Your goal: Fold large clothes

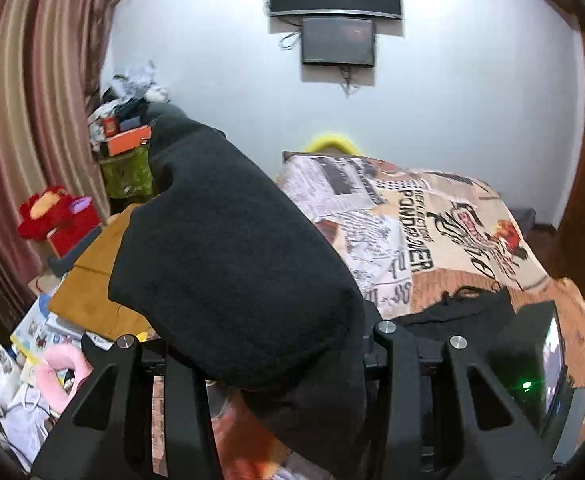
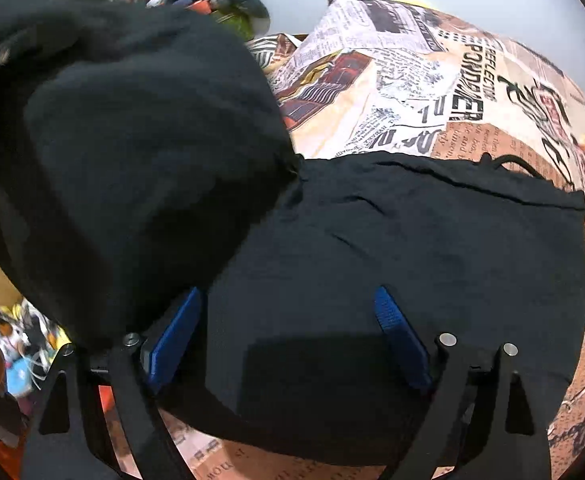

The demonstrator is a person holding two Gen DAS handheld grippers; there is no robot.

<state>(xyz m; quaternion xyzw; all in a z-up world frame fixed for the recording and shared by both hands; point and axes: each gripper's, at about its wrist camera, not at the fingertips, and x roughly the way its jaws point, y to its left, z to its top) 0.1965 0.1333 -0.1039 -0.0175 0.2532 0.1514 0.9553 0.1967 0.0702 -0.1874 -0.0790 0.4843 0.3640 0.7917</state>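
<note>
A large black garment [image 2: 412, 240] lies on the bed's printed cover [image 2: 432, 92]. One part of it [image 1: 228, 264] is lifted and hangs bunched over my left gripper [image 1: 276, 344], whose fingertips are hidden under the cloth. The same raised fold [image 2: 124, 148] fills the left of the right wrist view. My right gripper [image 2: 292, 316] hovers over the flat part of the garment, its blue fingers [image 2: 400, 332] wide apart with nothing between them. The garment's drawstring [image 2: 508, 162] lies at its far edge.
The bed's newspaper-print cover [image 1: 432, 232] stretches ahead to a white wall with a dark screen [image 1: 338, 42]. Left of the bed are striped curtains [image 1: 24, 120], a red plush toy [image 1: 48, 212], a brown cardboard sheet [image 1: 88, 284] and a cluttered pile of things [image 1: 124, 132].
</note>
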